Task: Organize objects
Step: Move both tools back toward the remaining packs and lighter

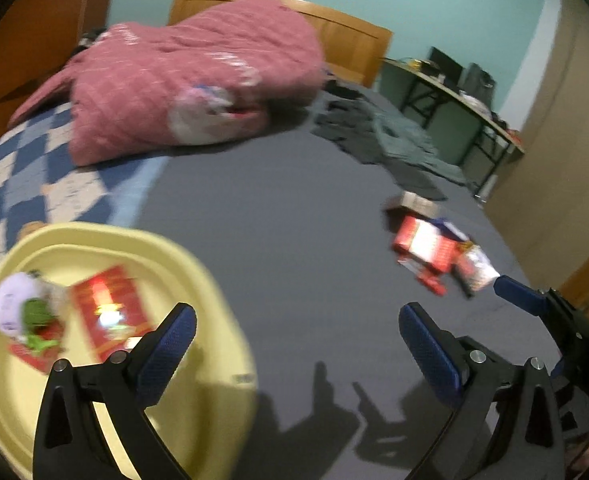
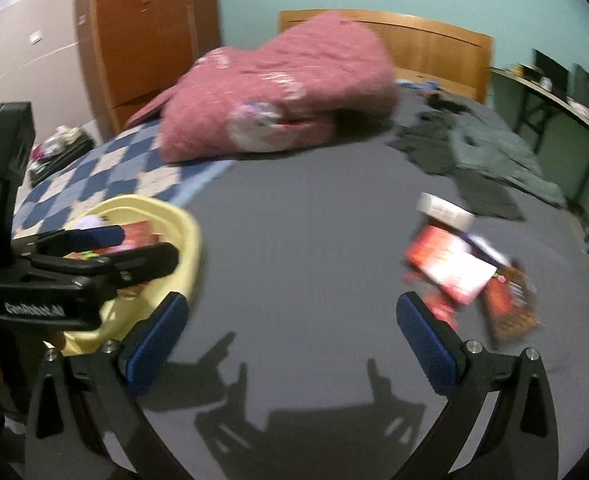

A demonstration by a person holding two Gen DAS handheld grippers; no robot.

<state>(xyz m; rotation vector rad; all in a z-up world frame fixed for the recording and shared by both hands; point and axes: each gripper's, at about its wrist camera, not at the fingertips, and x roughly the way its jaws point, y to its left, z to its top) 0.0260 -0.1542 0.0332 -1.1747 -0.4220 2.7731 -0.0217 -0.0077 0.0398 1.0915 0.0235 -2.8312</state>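
A yellow basin (image 1: 210,280) sits on the dark grey bedsheet at the lower left. It holds a red packet (image 1: 108,308), a white and purple item (image 1: 12,300) and something green. A loose pile of red packets (image 1: 426,248) lies to the right, with a small grey box (image 2: 442,206) behind it. My left gripper (image 1: 296,320) is open and holds nothing, its left finger over the basin's rim. My right gripper (image 2: 292,312) is open above bare sheet, the pile (image 2: 450,264) just beyond its right finger. The left gripper (image 2: 146,246) hovers over the basin (image 2: 182,232).
A bunched pink quilt (image 1: 190,80) lies at the head of the bed on a blue checked blanket (image 1: 34,168). Dark clothes (image 1: 378,136) are spread at the far right. A wooden headboard, a wardrobe (image 2: 146,40) and a desk (image 1: 454,96) surround the bed.
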